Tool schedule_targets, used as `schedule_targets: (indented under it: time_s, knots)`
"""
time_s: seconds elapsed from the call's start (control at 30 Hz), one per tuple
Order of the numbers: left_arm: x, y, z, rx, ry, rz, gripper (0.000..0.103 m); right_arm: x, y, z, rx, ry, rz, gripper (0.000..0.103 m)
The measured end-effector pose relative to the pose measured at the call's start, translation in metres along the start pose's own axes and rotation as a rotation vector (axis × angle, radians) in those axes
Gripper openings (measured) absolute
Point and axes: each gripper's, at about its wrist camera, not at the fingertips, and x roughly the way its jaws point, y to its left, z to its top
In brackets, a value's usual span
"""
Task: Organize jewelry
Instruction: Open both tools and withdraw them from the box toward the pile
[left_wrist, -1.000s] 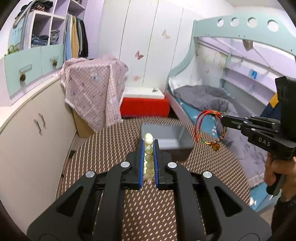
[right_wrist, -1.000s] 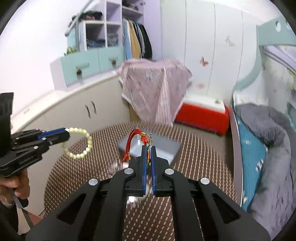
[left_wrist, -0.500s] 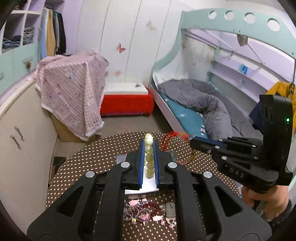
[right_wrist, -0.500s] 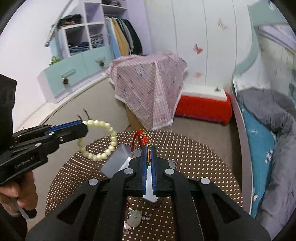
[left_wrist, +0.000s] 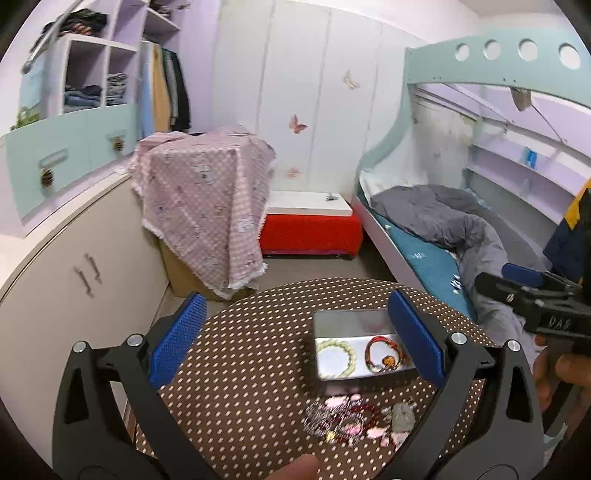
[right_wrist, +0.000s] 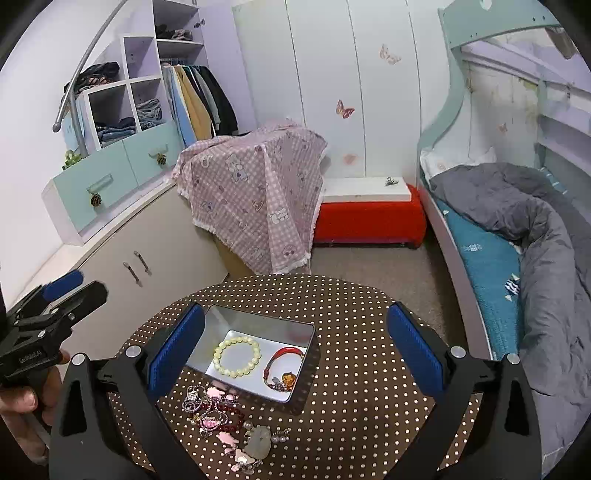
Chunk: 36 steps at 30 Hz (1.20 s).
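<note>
Shiny metal tin (right_wrist: 258, 324), glossy bead bracelet (right_wrist: 237, 359), dotted cloth tabletop (right_wrist: 354, 398).

Child's bedroom: bunk bed (right_wrist: 517, 236), wardrobe (right_wrist: 192, 99), butterfly stickers (right_wrist: 344, 109).

Brown white-dotted tablecloth (right_wrist: 354, 406), pale yellow bead bracelet (right_wrist: 237, 358), red cord bracelet (right_wrist: 282, 369), blue-padded tools (right_wrist: 295, 347)

You've got white wardrobe doors (right_wrist: 332, 74) with butterfly decals ahead, teal bunk bed (right_wrist: 517, 240) right, red bench (right_wrist: 369, 221) between, beige cabinets (right_wrist: 147, 258) left, carpet floor (right_wrist: 369, 266).
</note>
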Motion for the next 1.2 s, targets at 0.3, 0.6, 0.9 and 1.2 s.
schedule_targets:
  time_s: [0.3, 0.6, 0.9, 1.2]
  knots:
    - [-0.030, 0.015, -0.029, -0.013, -0.017, 0.054, 0.096, -0.029, 0.020, -0.020, -0.029, -0.042, -0.018, 0.095]
    - [-0.025, 0.020, -0.055, 0.014, 0.031, 0.037, 0.096, -0.038, 0.020, -0.055, -0.014, -0.007, -0.044, 0.095]
    - [-0.003, 0.015, -0.081, 0.024, 0.110, 0.028, 0.096, -0.021, 0.017, -0.105, 0.002, 0.125, -0.036, 0.095]
    - [0.047, 0.005, -0.102, 0.067, 0.218, 0.027, 0.095, -0.005, 0.021, -0.125, 0.007, 0.199, -0.010, 0.095]
